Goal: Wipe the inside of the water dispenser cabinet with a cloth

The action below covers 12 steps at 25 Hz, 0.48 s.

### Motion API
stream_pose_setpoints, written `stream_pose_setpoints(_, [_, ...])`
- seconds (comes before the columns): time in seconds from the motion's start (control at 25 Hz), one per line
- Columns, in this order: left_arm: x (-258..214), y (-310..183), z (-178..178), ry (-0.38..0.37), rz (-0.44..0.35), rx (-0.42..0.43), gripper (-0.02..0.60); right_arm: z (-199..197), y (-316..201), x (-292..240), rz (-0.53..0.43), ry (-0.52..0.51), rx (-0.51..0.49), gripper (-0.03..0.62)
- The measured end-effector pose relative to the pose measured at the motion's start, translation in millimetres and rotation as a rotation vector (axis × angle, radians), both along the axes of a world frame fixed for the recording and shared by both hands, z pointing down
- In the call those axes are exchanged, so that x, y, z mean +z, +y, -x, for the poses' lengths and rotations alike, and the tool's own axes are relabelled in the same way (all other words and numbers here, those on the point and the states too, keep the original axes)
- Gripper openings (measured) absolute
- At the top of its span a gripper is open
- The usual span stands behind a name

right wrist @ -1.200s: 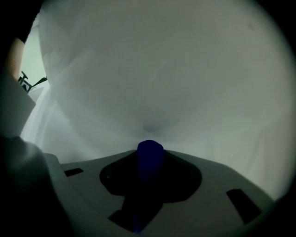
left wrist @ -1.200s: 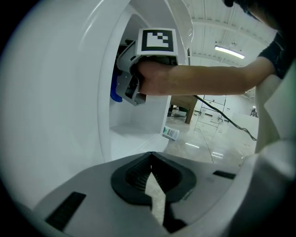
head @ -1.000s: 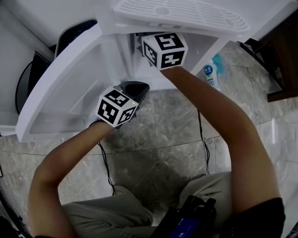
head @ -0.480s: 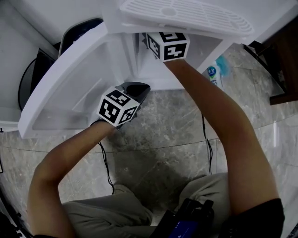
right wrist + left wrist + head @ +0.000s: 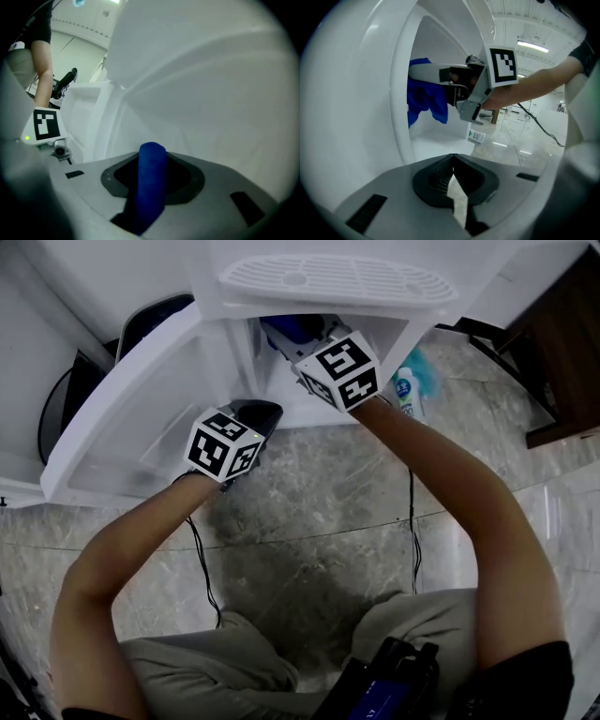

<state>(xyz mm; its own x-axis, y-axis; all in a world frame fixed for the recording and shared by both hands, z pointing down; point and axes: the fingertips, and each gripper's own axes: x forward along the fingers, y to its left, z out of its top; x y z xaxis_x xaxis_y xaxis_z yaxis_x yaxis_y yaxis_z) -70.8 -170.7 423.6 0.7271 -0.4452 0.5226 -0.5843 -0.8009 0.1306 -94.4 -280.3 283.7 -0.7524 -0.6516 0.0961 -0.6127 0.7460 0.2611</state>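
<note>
Right now your right gripper (image 5: 152,159) is clamped on a fold of the blue cloth (image 5: 423,96), which stands up between its jaws while the rest hangs loose beneath them, inside the mouth of the cabinet (image 5: 211,93). The pinch takes only a narrow band of fabric, so if you drag it hard across the white wall the cloth may slide out and drop to the cabinet floor. Because the loose part dangles below rather than covering the jaw tips, you could also scrape bare plastic on the wall instead of wiping it.

Your left gripper (image 5: 261,413) has its jaws drawn together with nothing between them, and it sits at the edge of the open door (image 5: 131,399). Whether it actually touches the door you cannot tell from here. If the door is only propped by that contact, a small slip of your left hand probably lets it swing in on your right forearm.

Overhead, the drip tray (image 5: 337,279) juts out above the opening, and your right gripper's marker cube sits just under its ledge, so lifting carelessly would likely knock it. The bottle (image 5: 405,390) on the floor stands near your right arm and could tip if your elbow swings outward.
</note>
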Motion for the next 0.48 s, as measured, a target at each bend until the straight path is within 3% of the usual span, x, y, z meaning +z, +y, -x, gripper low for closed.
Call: stream_pose_setpoints(0.48, [-23,-12,-2,-0.064,-0.073,-0.014,0.008,-54,47,17,0.133,0.079,0.007,0.118])
